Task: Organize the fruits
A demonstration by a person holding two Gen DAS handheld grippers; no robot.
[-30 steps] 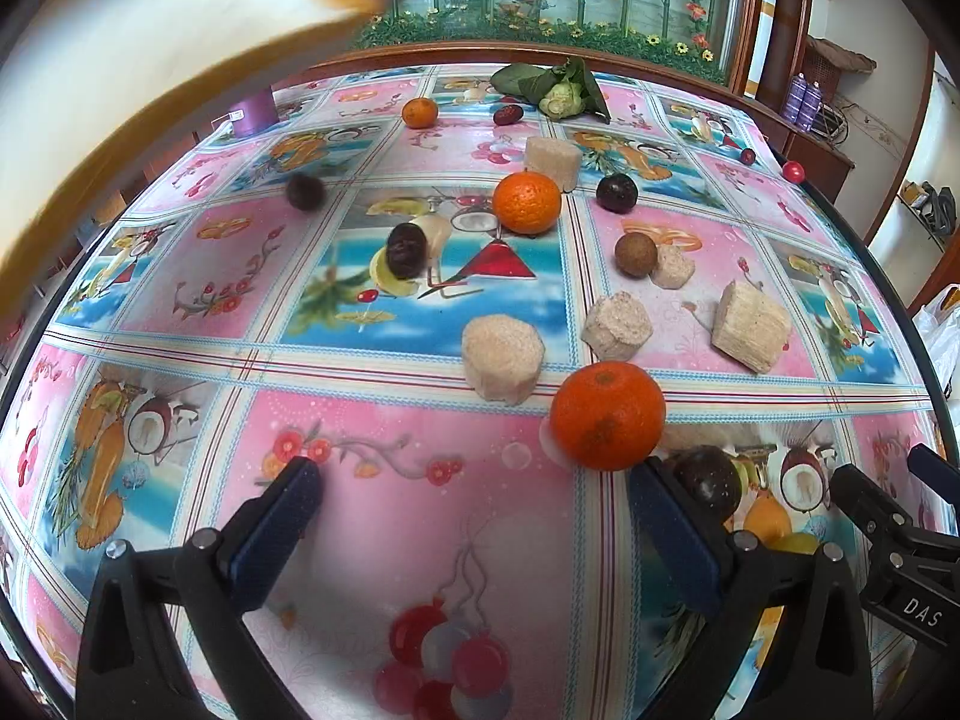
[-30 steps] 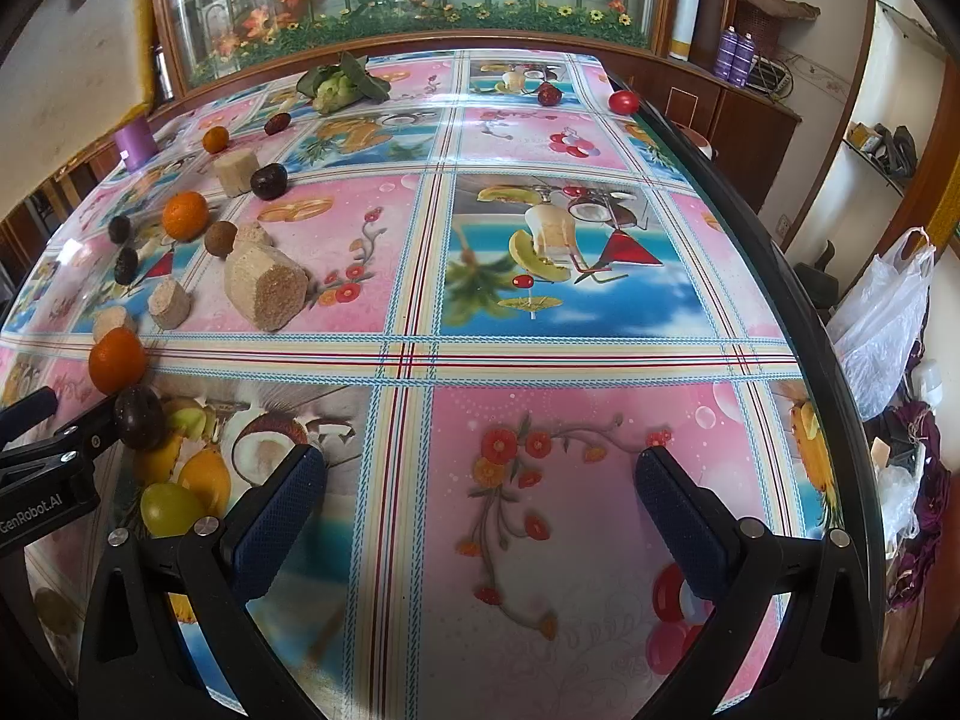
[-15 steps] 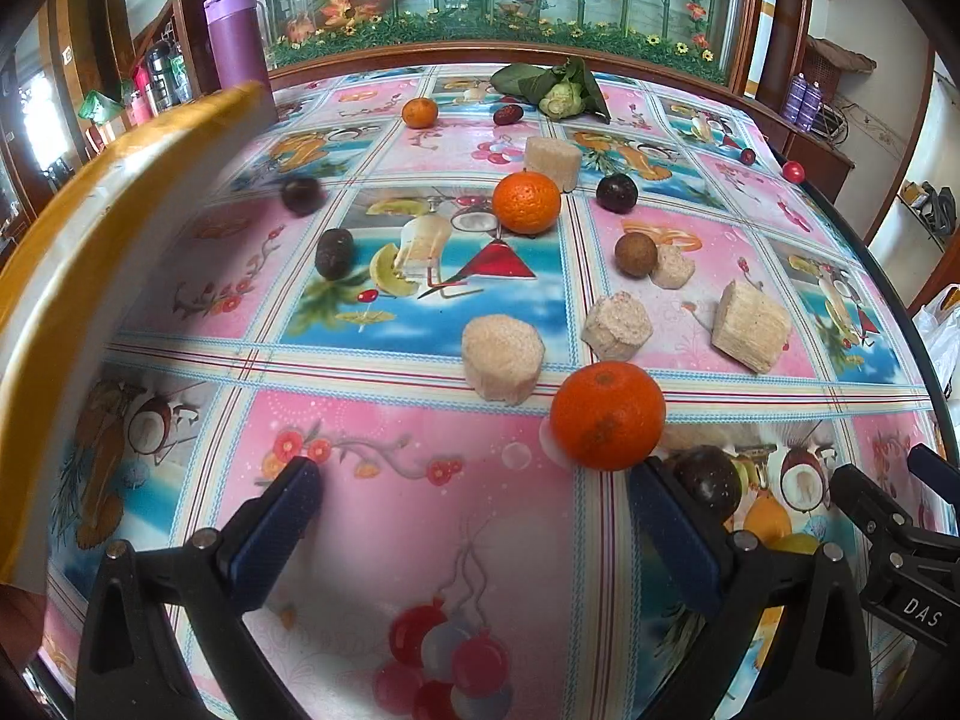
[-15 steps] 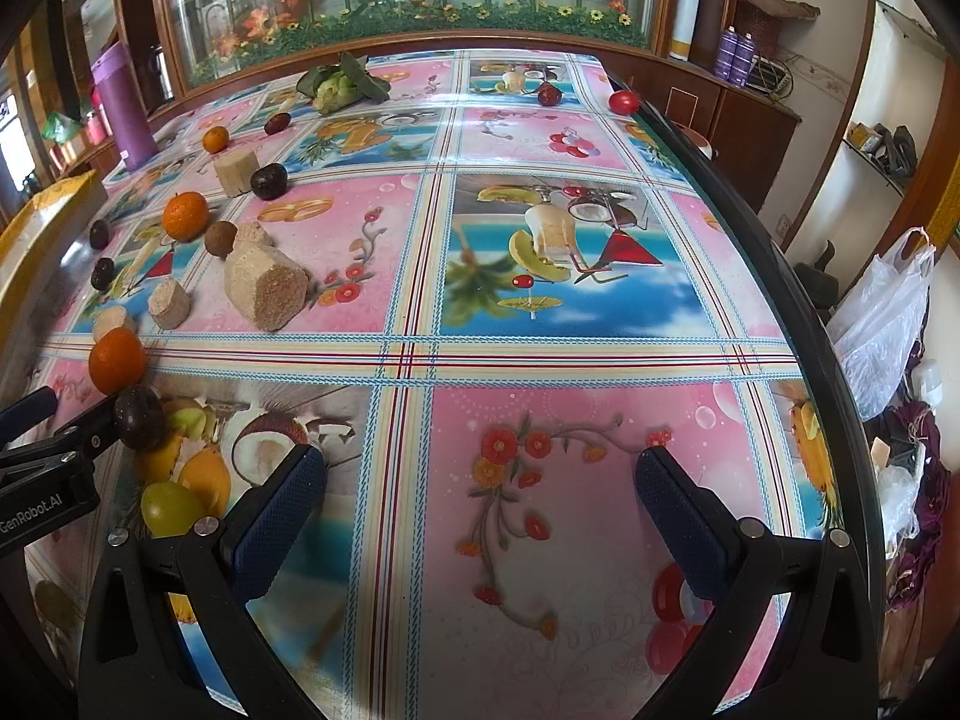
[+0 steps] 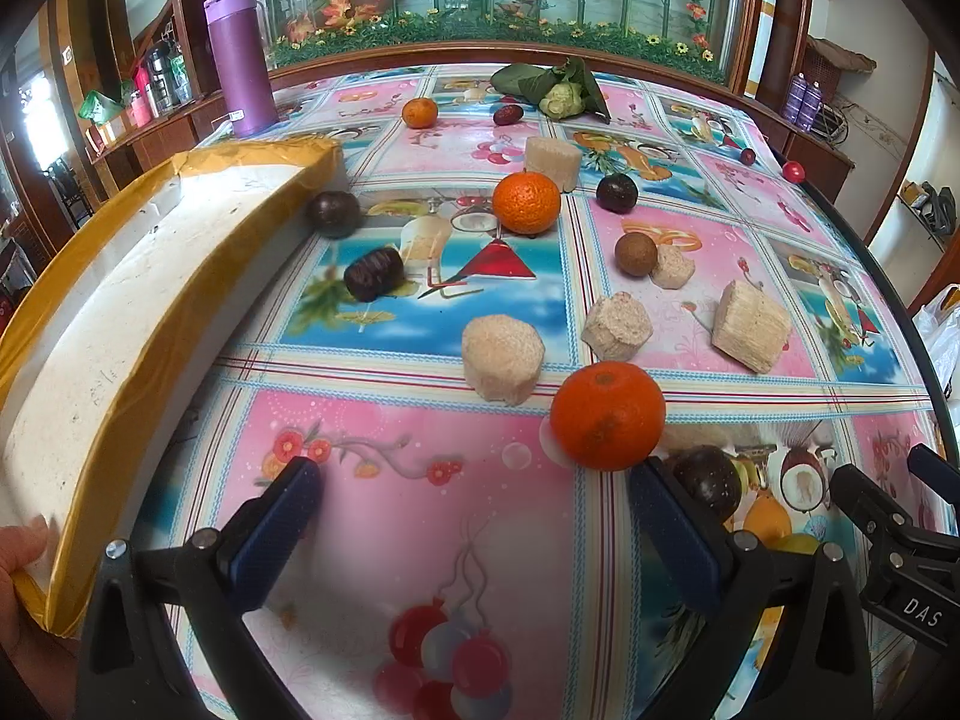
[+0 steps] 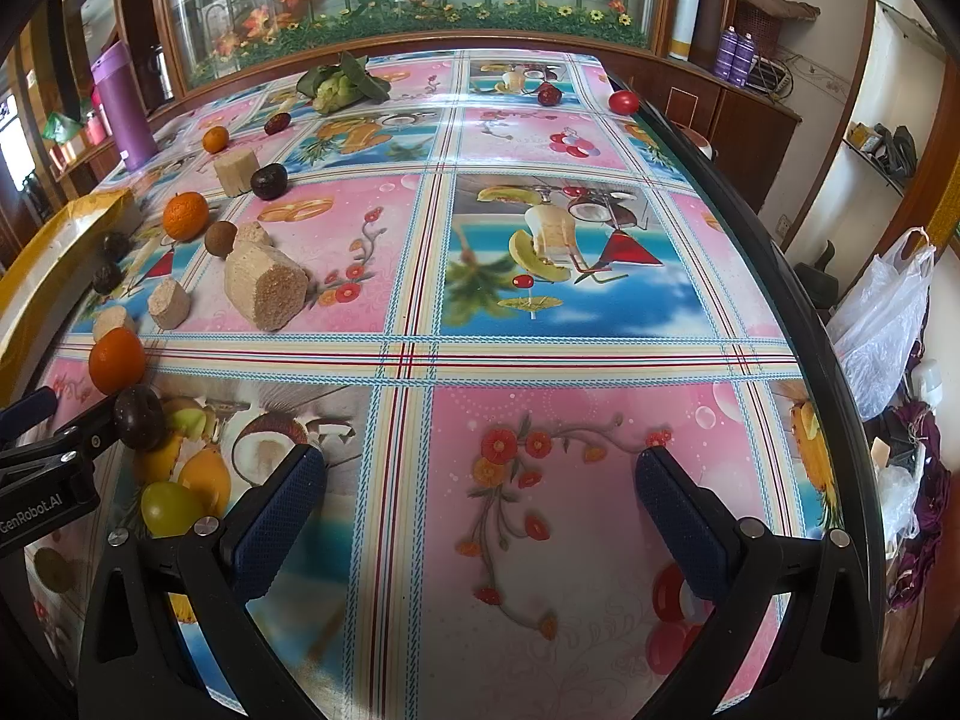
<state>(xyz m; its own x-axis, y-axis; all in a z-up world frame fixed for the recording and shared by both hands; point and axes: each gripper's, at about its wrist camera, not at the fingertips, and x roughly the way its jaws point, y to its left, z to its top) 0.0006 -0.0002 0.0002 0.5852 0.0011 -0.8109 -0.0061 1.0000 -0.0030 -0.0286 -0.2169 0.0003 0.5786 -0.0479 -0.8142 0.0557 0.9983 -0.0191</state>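
My left gripper (image 5: 474,510) is open and low over the fruit-print tablecloth (image 5: 420,480), with nothing between its fingers. An orange (image 5: 607,415) and a dark round fruit (image 5: 708,480) lie just beyond its right finger. Farther off are several pale cane chunks (image 5: 503,358), another orange (image 5: 526,202), a brown fruit (image 5: 636,252) and dark fruits (image 5: 373,273). My right gripper (image 6: 480,504) is also open and empty, to the right of the near orange (image 6: 117,360). A white foam box (image 5: 120,312) edged with yellow tape rests at the left, with a hand (image 5: 18,558) on its corner.
A purple bottle (image 5: 240,60), a leafy vegetable (image 5: 558,90), a small orange (image 5: 419,112) and a red tomato (image 6: 624,102) stand towards the far side. The table's right edge (image 6: 798,324) drops off beside a plastic bag (image 6: 882,324).
The foam box has come down from above onto the table's left side. Two dark fruits beside it have shifted a little. Neither gripper has moved.
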